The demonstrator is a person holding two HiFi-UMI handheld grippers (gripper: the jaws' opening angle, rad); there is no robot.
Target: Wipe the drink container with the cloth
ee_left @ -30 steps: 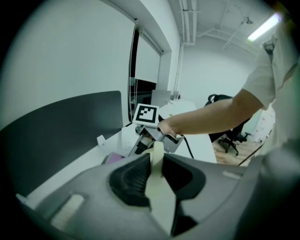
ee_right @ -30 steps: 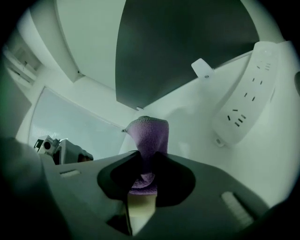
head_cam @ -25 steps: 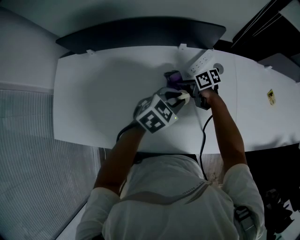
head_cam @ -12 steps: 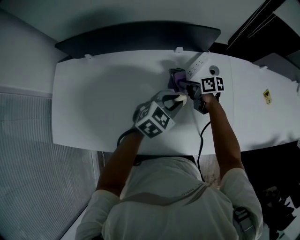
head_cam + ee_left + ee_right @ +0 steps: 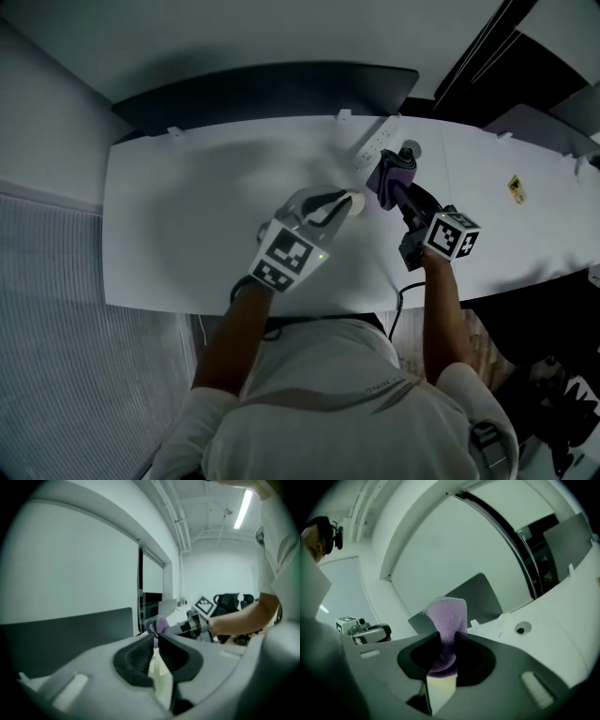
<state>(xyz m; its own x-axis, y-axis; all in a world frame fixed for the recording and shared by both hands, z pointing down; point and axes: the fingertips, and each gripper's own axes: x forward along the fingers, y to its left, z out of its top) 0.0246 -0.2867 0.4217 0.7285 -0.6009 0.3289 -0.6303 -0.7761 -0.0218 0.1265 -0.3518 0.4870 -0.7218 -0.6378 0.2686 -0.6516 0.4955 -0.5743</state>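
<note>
Right gripper (image 5: 446,638): clamped tight on the purple cloth (image 5: 448,613).
Cloth: squeezed between the right fingers (image 5: 471,654), with the fluffy top sticking up past the tips and a small fold tucked deep between them.
Left gripper (image 5: 156,638): jaws just closing, now pulled in to a thin slit, with nothing seen between them.
Left fingers (image 5: 133,657): pointing at the cloth, a small gap away from it and not touching.
Table (image 5: 187,216): white, spread out below both sets of fingers.
Power strip (image 5: 373,142): white, lying on the table just past the left fingertips and beside the cloth.
Round hole (image 5: 520,629): in the table top, off to the right of the right fingers and past their tips.
Left marker cube (image 5: 286,255): black and white squares, no letters.
Right marker cube (image 5: 452,234): black and white squares too, behind the right fingers.
Yellow sticker (image 5: 516,187): on the table well away from the right fingers; dark marks on it too small to read.
Shirt print (image 5: 380,382): tiny pale writing, too small to read.
</note>
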